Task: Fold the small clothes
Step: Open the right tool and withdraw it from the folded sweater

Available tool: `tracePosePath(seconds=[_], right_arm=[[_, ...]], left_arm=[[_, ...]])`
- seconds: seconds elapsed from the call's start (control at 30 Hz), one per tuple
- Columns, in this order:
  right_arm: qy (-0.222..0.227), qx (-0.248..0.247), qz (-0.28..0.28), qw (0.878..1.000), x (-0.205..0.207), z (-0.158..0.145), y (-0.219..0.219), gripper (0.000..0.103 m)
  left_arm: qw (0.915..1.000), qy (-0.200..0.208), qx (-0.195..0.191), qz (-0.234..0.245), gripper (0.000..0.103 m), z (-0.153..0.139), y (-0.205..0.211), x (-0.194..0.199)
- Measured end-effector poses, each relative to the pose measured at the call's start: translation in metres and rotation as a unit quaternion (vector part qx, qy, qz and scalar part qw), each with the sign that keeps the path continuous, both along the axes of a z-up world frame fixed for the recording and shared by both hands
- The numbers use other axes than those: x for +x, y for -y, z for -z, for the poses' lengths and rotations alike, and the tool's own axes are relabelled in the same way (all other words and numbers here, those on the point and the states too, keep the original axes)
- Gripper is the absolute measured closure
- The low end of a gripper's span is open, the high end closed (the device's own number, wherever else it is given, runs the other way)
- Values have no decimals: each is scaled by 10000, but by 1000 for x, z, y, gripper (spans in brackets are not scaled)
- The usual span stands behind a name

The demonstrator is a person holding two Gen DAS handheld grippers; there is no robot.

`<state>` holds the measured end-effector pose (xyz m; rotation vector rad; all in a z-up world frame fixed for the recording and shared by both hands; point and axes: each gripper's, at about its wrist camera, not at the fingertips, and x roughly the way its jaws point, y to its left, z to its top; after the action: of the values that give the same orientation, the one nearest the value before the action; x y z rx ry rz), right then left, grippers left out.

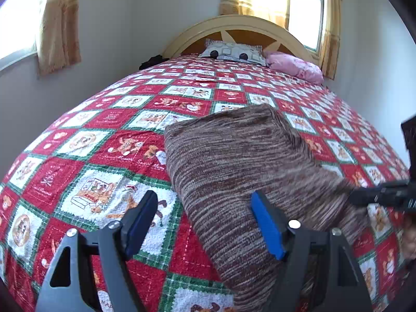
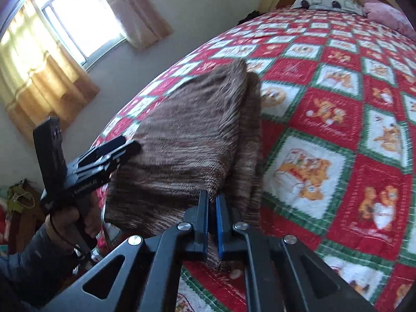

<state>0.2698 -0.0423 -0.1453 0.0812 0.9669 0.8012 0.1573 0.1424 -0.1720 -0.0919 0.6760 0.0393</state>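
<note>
A brown striped knit garment (image 1: 234,161) lies on the bed's patchwork quilt (image 1: 109,119). My left gripper (image 1: 202,205) is open over the garment's near left edge, its right blue pad (image 1: 265,223) above the cloth and its left pad over the quilt. My right gripper (image 2: 212,202) is shut on the garment (image 2: 182,135) at its near right edge and lifts that part as a raised fold. The left gripper (image 2: 114,150) shows in the right wrist view at the garment's left side, held by a hand. The right gripper's fingers (image 1: 382,195) show at the right of the left wrist view.
The quilt (image 2: 325,130) covers the whole bed. A grey patterned pillow (image 1: 234,52) and a pink pillow (image 1: 296,66) lie by the arched headboard (image 1: 241,24). Walls with curtained windows (image 1: 306,7) stand close on the left and behind. A dark item (image 1: 150,61) lies at the bed's far left corner.
</note>
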Motion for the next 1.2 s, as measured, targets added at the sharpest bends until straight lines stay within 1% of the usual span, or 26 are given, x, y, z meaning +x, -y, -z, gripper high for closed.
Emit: tracePosePath(seconds=[0.07, 0.1, 0.17, 0.2, 0.27, 0.33, 0.43, 0.53, 0.57, 0.6, 0.63, 0.67, 0.7, 0.77, 0.8, 0.87, 0.97, 1.07, 1.13, 1.17, 1.2], right_arm=[[21, -60, 4, 10000, -1, -3, 4, 99], [17, -175, 15, 9998, 0, 1, 3, 99], [-38, -480, 36, 9988, 3, 12, -2, 99], [-101, -528, 36, 9985, 3, 19, -6, 99], [-113, -423, 126, 9990, 2, 21, -2, 99], [-112, -426, 190, 9988, 2, 20, -4, 99], [55, -632, 176, 9978, -1, 19, -9, 99], [1, -533, 290, 9982, 0, 21, -6, 98], [39, -505, 360, 9981, -2, 18, -4, 94], [98, -526, 406, 9977, -3, 17, -4, 87], [203, -648, 486, 9965, -4, 17, -5, 81], [234, -813, 551, 9949, -4, 20, -6, 67], [194, -852, 604, 9943, -5, 21, -5, 62], [88, -646, 694, 9955, -8, 19, 3, 62], [97, -609, 724, 9955, -11, 17, 4, 62], [146, -660, 753, 9949, -17, 14, 4, 62], [160, -713, 753, 9945, -31, 9, 3, 62], [504, -643, 808, 9934, -53, -13, 3, 62], [868, -552, 867, 9909, -72, -32, 4, 58], [1055, -505, 882, 9892, -82, -41, 4, 53], [1229, -472, 889, 9873, -91, -50, 4, 51]], left_arm=[[9999, -37, 154, 28, 20, 3, 5, 2], [9999, -60, 156, 33, 20, 6, 6, 4], [9999, -120, 18, 23, 16, 9, 3, 7], [9999, -145, -21, 1, 14, 9, 2, 8], [9997, -219, -85, -55, 9, 10, -1, 10], [9994, -253, -217, -60, 9, 11, -5, 10], [9991, -291, -297, -70, 7, 12, -6, 10], [9989, -325, -332, -97, 6, 12, -6, 11], [9989, -322, -325, -102, 6, 12, -5, 11], [9990, -312, -308, -109, 6, 12, -5, 10], [9990, -304, -310, -125, 6, 12, -6, 9], [9989, -310, -335, -137, 6, 12, -7, 9], [9986, -325, -391, -148, 6, 11, -8, 7], [9987, -310, -396, -125, 6, 8, -7, 2], [9991, -271, -309, -91, 6, 5, -5, -2], [9995, -260, -186, -73, 6, 3, -2, -6], [9993, -308, -191, -69, 6, -2, 0, -12], [9997, -160, -156, -25, 6, -16, 5, -27], [9999, 4, -109, 31, 6, -28, 9, -41], [9999, 103, -101, 65, 6, -35, 10, -48], [9997, 188, -100, 91, 5, -41, 11, -54]])
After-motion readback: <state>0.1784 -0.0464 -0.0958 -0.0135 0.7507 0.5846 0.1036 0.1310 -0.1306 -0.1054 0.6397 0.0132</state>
